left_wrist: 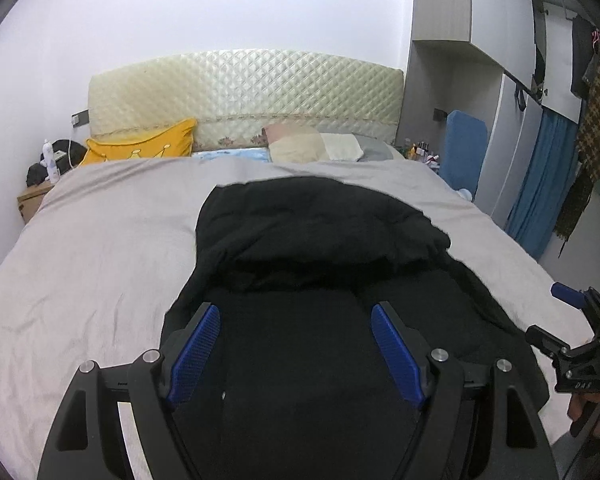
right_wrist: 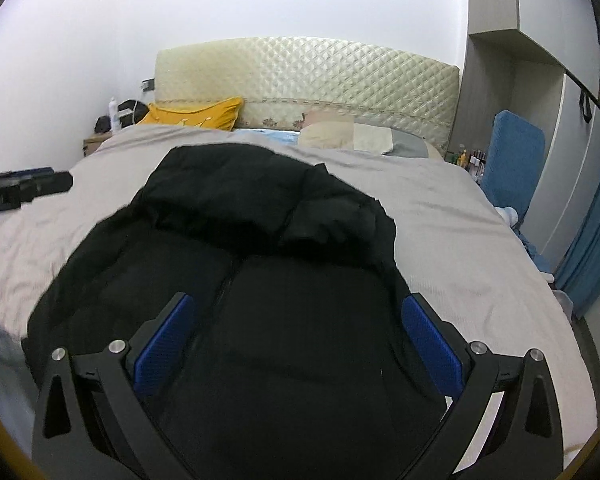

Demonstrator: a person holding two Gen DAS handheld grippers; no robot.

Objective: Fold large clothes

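Note:
A black puffy jacket lies spread on the grey bedsheet, its far part folded over toward me. It also shows in the right wrist view. My left gripper is open and empty, its blue pads hovering just above the near part of the jacket. My right gripper is open and empty above the jacket's near right part, with the zipper line between its fingers. The right gripper also shows at the right edge of the left wrist view.
The bed's quilted headboard stands at the far end, with a yellow cushion and pillows. A nightstand with a bottle is at far left. A wardrobe, blue curtain and hanging clothes are at right.

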